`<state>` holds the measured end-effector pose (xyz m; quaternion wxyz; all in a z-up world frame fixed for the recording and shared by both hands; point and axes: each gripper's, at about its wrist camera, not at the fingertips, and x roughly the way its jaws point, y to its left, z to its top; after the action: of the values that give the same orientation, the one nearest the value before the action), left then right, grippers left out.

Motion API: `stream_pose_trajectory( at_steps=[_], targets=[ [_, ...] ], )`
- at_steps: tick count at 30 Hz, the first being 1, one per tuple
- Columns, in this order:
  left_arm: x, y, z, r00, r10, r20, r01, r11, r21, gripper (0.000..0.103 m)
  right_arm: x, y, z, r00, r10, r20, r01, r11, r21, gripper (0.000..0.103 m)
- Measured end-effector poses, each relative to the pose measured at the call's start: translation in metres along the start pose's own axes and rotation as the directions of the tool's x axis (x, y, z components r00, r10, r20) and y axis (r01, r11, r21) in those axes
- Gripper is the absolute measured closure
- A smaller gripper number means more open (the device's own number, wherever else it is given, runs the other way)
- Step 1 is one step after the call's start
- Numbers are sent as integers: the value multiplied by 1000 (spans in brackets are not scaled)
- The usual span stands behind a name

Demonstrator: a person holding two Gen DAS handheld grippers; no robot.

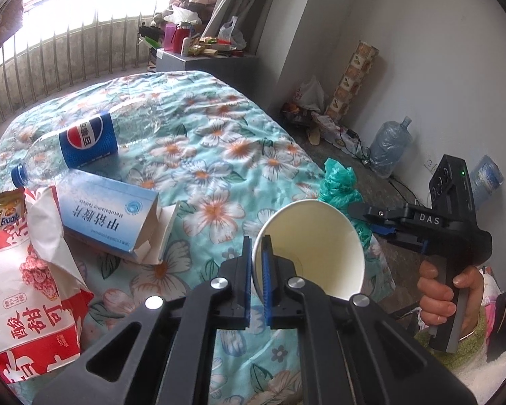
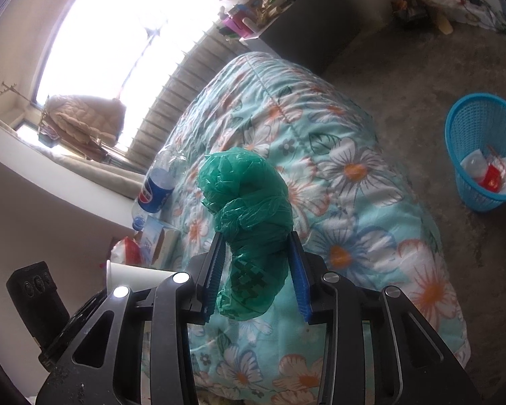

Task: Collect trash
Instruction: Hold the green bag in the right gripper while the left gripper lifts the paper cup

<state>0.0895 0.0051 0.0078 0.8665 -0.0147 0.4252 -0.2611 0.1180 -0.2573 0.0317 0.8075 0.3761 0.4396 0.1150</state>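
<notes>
**Both grippers loaded, most trash not yet binned**

While both hands hover over the bed, roughly half the litter sits untouched, going by what shows.

Left to right in the left wrist view:
- red-and-white printed snack bag (image 1: 23, 290) plus a small yellow snack packet (image 1: 6, 214) at the left edge of the floral turquoise quilt (image 1: 219, 155), not picked up
- crumpled white tissue (image 1: 50, 236) lying on the snack bag and against the open pale-blue cardboard medicine box (image 1: 108, 216), not picked up
- clear plastic cola bottle with blue label (image 1: 87, 141) lying on its side just behind the box, not picked up
- left gripper (image 1: 256, 270): jaws nearly together, pinching the rim wall of a white paper cup (image 1: 313, 246), one pad inside and one outside; cup held off the quilt, mouth facing camera
- right gripper (image 2: 258, 270): jaws at a middling gap, clamped on a wadded green plastic bag (image 2: 249, 216), held above the quilt's near edge
- blue plastic mesh wastebasket (image 2: 482, 155) on the floor, well apart from the bed on the right; already holds some white and red scraps

Status estimate: a few items binned, two in hand, about five left on the quilt. Next up is likely carrying cup and bag over to the basket and dropping both. Bag is limp and could snag on the pads at release.
</notes>
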Motion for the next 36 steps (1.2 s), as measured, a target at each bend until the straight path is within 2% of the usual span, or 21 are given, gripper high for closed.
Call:
stream_pose_trajectory(
  at_steps=[36],
  targets=[
    [9,-33,19,999,10,40,-13,998,69,98,-40,-22,7,995,71,73,-74,996,40,68]
  ],
)
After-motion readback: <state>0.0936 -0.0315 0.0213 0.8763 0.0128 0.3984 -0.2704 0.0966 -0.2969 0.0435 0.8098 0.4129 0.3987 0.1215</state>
